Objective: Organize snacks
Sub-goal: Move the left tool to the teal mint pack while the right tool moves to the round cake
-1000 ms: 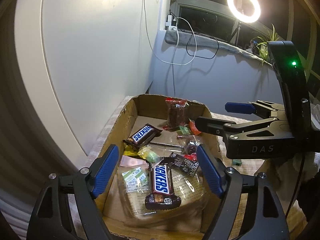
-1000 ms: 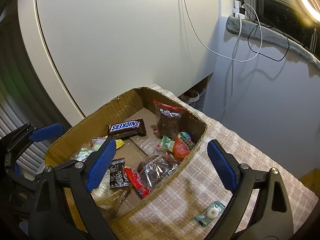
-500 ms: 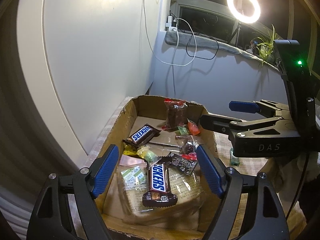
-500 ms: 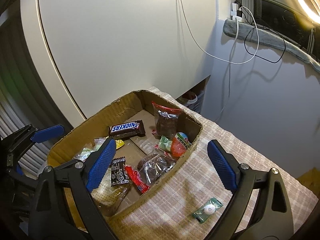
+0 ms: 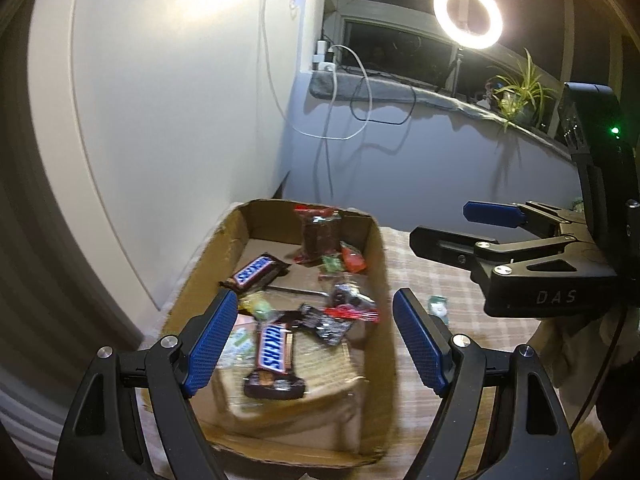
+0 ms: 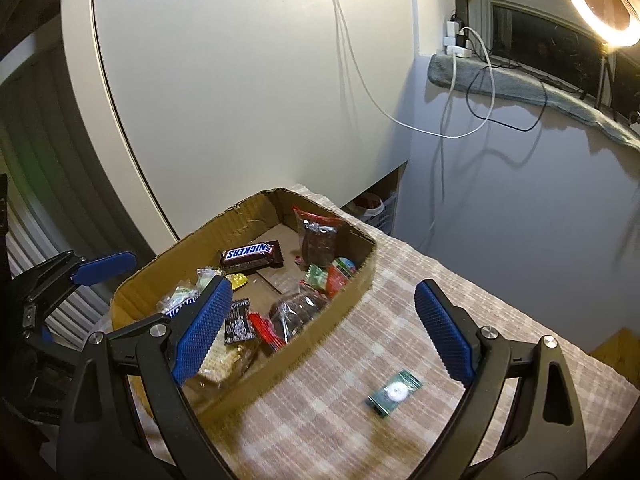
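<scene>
Your snacks are nearly all gathered in the shallow cardboard box [image 6: 256,216], which sits on the checked tablecloth [image 6: 400,320] against the white wall panel. Inside, one Snickers bar [image 5: 276,356] lies at the near end on top of a clear flat packet, and a second Snickers bar [image 6: 252,254] lies flat toward the far end. A clear bag of dark snack with a red top [image 6: 318,236] leans upright against the far corner wall, which is likely what keeps it standing. Small green and red candies [image 6: 330,276] are bunched against the right wall, with a small black sachet [image 6: 239,322] and a clear pack of dark pieces [image 6: 296,308] nearer you.

One piece is left out: a small green-wrapped mint [image 6: 394,393] lies alone on the cloth, well apart from the box and below your right gripper [image 6: 320,328]. That gripper's blue pads stand wide apart with nothing between them, so the mint looks like the natural next pick for that hand.

Your left gripper [image 5: 316,338] hangs over the near end of the box, pads also spread wide and empty, framing the near Snickers bar without touching it. Both tools tilt downward toward the box, ready to reach, not to carry.
</scene>
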{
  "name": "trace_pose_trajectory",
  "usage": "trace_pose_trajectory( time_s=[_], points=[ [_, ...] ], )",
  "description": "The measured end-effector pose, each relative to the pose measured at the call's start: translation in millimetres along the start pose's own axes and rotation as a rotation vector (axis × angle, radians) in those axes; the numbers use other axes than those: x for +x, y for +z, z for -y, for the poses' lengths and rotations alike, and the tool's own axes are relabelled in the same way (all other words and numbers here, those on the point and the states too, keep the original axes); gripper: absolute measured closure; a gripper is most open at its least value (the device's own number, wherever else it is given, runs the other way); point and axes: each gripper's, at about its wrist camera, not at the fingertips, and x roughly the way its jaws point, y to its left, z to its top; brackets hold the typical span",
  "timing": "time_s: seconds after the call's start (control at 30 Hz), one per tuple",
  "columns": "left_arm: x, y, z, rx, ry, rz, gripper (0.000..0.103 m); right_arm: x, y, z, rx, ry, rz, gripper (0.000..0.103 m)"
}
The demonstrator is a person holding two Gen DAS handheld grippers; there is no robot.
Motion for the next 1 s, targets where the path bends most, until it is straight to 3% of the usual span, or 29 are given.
trace_pose_trajectory(
  time_s=[0.37, 0.73, 1.0],
  points=[
    [6, 0, 45, 0.040, -0.084, -0.008, 0.023, -45, -21, 47, 0.074, -0.047, 0.037, 0.008],
    [23, -9, 99, 0.085, -0.199, -0.047, 0.024, -79, -58, 116, 0.167, -0.135, 0.014, 0.008],
    [53, -17, 124, 0.091, -0.243, -0.121, 0.039, -83, -89, 161, 0.215, -0.192, -0.031, 0.008]
  ],
)
